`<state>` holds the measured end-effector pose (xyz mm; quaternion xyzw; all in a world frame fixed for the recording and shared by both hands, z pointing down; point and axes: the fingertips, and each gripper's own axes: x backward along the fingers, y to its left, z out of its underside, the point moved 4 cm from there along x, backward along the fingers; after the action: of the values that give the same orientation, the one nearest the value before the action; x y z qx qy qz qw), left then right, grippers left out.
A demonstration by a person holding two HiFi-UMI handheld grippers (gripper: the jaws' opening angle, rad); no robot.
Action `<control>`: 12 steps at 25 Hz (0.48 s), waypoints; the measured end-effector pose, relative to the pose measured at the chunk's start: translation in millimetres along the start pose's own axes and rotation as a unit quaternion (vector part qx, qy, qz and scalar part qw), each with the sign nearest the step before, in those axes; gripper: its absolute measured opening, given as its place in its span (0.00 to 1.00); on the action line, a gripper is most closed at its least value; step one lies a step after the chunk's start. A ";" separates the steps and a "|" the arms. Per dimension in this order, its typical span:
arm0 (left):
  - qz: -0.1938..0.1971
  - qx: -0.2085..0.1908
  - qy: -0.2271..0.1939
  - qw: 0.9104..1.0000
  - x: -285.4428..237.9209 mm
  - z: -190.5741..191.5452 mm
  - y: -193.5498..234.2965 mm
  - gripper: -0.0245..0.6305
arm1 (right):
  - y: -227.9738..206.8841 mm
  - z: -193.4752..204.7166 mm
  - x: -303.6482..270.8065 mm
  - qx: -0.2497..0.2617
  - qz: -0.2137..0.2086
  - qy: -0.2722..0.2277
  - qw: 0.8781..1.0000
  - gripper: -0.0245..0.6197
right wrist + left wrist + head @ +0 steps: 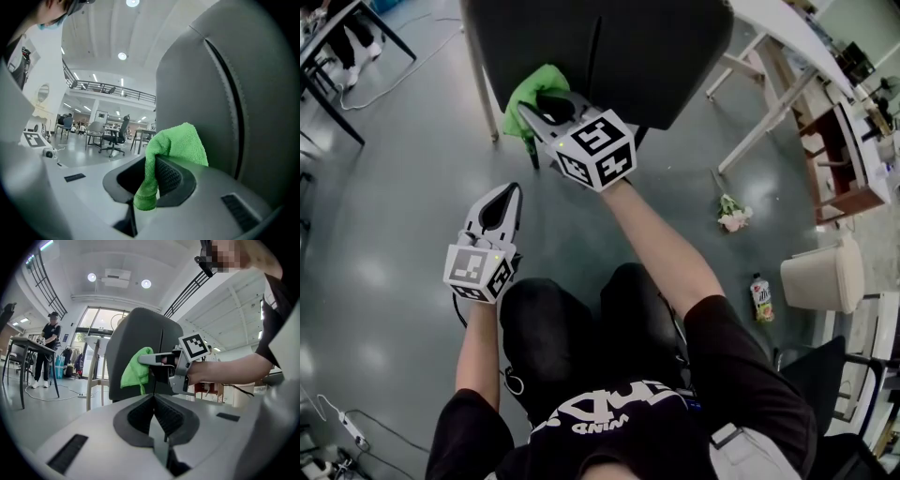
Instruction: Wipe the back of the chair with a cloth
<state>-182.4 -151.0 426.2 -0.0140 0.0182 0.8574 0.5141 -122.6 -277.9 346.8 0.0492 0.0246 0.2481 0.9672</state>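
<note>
The chair back (609, 47) is a dark grey panel at the top of the head view. My right gripper (546, 117) is shut on a bright green cloth (530, 98) and holds it against the panel's lower left part. In the right gripper view the cloth (176, 145) bunches over the jaws, right beside the chair back (225, 93). My left gripper (502, 202) hangs lower, apart from the chair, shut with nothing in it. Its own view shows the chair back (136, 343), the cloth (136, 371) and the right gripper (154, 359) ahead.
A pale chair leg (483, 75) drops at the panel's left. White table legs (769, 103) stand to the right. On the grey floor lie a small flower bunch (732, 216) and a bottle (760, 298), near a beige bin (823, 275). A person (49, 350) stands at a far desk.
</note>
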 end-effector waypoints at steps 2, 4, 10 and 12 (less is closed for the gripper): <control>0.002 -0.001 0.001 1.000 -0.6 2.4 -4.3 0.04 | -7.1 10.4 15.9 0.000 0.011 0.007 1.000 0.11; 0.006 0.000 0.002 1.000 -1.3 3.7 -6.9 0.04 | -18.4 20.0 36.3 -0.002 0.031 0.013 0.999 0.11; 0.012 -0.001 0.007 1.000 -3.0 6.7 -11.2 0.04 | -43.0 47.7 113.1 0.004 0.083 0.040 0.996 0.11; 0.013 -0.002 0.008 1.000 -4.3 8.5 -13.9 0.04 | -50.4 56.1 140.6 0.004 0.104 0.048 0.993 0.11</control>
<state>-168.2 -147.8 434.7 -0.0221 0.0207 0.8640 0.5026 28.6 -258.7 393.9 0.0440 0.0664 0.3495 0.9335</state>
